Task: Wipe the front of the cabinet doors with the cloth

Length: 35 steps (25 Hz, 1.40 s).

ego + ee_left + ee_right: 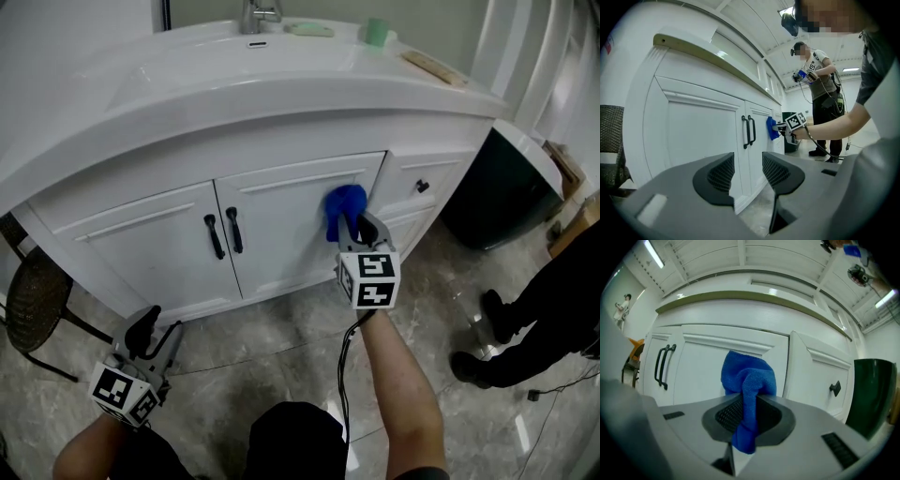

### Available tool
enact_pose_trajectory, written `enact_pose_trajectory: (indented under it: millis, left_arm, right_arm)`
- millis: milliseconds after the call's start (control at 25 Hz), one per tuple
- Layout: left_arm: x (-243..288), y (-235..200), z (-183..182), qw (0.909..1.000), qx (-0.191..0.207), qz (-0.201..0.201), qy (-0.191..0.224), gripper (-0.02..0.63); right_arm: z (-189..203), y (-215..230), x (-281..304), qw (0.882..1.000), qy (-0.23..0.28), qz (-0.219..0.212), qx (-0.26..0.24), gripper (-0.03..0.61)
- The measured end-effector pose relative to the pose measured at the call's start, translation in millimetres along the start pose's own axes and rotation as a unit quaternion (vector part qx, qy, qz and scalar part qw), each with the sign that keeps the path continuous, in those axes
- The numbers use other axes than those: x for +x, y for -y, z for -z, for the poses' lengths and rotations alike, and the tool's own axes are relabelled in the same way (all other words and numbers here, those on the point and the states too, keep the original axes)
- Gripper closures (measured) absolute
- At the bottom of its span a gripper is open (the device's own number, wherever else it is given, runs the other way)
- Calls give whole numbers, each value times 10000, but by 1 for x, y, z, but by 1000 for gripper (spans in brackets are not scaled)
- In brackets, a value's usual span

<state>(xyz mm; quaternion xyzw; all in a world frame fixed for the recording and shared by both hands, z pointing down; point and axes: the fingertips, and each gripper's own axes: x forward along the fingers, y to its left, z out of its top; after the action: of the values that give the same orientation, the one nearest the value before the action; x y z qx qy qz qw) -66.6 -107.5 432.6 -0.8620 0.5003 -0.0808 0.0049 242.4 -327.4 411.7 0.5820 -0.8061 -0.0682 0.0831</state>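
Head view: above and in front of cabinet doors (281, 211), facing steeply down, mid range, whole front in frame.
Left gripper view: low, off left end of cabinet doors, facing rightward along their front, close to their left half.
Right gripper view: square-on to their right half, very close, low.
Shared: door handles (234, 231) and cloth (749, 380) in all three views.

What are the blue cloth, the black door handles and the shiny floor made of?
The cloth looks like soft microfibre or terry: its surface is fuzzy and it folds limply. The door handles look like metal with a matte black coating, though coated plastic is possible. The floor looks like polished stone or marble-look tile: grey veins and glossy reflections.
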Motion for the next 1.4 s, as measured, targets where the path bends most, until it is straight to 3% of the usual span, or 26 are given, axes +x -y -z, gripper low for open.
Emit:
enact_pose_trajectory:
  millis: [160,320,400,520,640,800,920,1160,1400]
  left_arm:
    - [-2,-8,-3,10000,-61,-26,63,423]
    - [-15,-22,-1,9997,-170,-130,96,423]
    - [-19,-33,-2,9995,-186,-187,149,423]
    - [-22,-45,2,9988,-328,-293,193,424]
    - [-19,-54,12,9967,-617,-476,225,423]
    - [-10,-56,24,9941,-808,-690,229,423]
    - [-5,-56,25,9933,-835,-762,242,423]
    - [-1,-49,27,9944,-731,-749,136,423]
    - [9,-40,32,9955,-628,-711,-18,423]
  right_arm:
    - [0,17,-6,9995,-69,279,-128,529]
    - [5,65,-17,9925,-210,1101,498,529]
    - [0,76,-21,9898,-150,1257,661,529]
    - [-13,38,-31,9950,112,927,352,529]
    - [-22,-42,-40,9985,497,163,154,529]
    - [-17,-150,-34,9933,638,-949,178,529]
    - [-10,-194,-24,9895,581,-1314,127,529]
    - [5,-202,-14,9873,498,-1511,39,529]
    - [36,-136,-2,9937,138,-1059,-348,529]
